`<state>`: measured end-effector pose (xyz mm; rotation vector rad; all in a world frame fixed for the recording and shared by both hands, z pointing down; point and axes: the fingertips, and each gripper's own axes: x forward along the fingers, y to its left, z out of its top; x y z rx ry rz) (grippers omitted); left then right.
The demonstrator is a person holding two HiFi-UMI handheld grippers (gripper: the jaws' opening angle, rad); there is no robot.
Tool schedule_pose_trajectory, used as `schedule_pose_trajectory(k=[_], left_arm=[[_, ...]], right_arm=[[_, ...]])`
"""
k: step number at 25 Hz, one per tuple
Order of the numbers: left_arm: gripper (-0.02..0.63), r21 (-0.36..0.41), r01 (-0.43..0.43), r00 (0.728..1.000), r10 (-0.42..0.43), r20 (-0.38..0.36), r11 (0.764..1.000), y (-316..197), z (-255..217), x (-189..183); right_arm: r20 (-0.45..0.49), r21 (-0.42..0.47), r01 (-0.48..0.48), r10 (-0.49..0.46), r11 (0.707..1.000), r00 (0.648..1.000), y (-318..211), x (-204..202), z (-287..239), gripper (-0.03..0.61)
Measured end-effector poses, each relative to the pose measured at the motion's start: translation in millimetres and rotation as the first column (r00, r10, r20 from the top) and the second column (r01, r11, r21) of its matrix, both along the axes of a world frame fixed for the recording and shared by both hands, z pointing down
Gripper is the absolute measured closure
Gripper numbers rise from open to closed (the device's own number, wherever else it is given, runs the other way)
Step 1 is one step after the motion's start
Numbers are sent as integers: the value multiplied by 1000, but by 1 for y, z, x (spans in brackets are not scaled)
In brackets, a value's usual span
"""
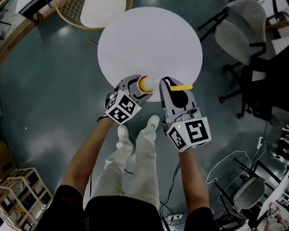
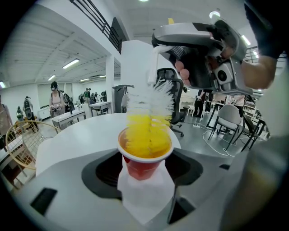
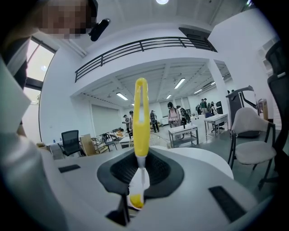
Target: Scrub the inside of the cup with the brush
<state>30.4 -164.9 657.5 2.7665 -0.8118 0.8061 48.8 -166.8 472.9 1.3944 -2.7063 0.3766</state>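
**Surroundings, left to right (head view).** Stacked wooden crates [image 1: 17,192] stand at the lower left. A wire-framed chair [image 1: 100,7] with a white seat is drawn up to the far-left edge of a round white table [image 1: 149,39]. Grey shell chairs [image 1: 240,33] and a black office chair [image 1: 278,81] stand to the right. A loose white cable [image 1: 229,161] lies on the dark, glossy floor at the lower right. The person's legs and pale shoes [image 1: 124,133] show beneath both grippers, which are held over the table's near edge. In the left gripper view, the right gripper's housing and the hand around it fill the space above and to the right of the cup's mouth.

**Task objects.** The left gripper [image 1: 135,85] has its jaws closed on the lower wall of the cup [image 2: 143,164]. The cup stands upright, mouth up, rising clear of the jaws. The brush [image 2: 149,122] enters the cup from above, with its yellow bristles inside and its white bristles above the rim. The right gripper [image 3: 137,180], just beside the left one, is clamped on the brush's thin pale stem, and the handle rises upright beyond its jaws.

**Materials.** The cup is round, tapered and glossy red, with a white rim. The bristles are fine and splayed. The handle is smooth and yellow, shaped as a slotted loop. The gripper shells are matte pale grey with black recesses.
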Motion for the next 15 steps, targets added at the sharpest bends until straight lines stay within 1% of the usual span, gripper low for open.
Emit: schedule_pose_trajectory(k=[6,10,15], left_arm=[[307,-2,-4,1000,4,0,1000,0,1,0],[307,-15,9,1000,-9,-12,1000,-2,1,0],[307,-14,9,1000,-9,-10,1000,-3,1,-1]], right_arm=[[-6,-24,4,-4,1000,1000,-3,-2,14,531],[4,-37,8,-8,999,1000,-5,-1,21,531],[-2,-36,7,-7,999,1000,-4,0,21,531]])
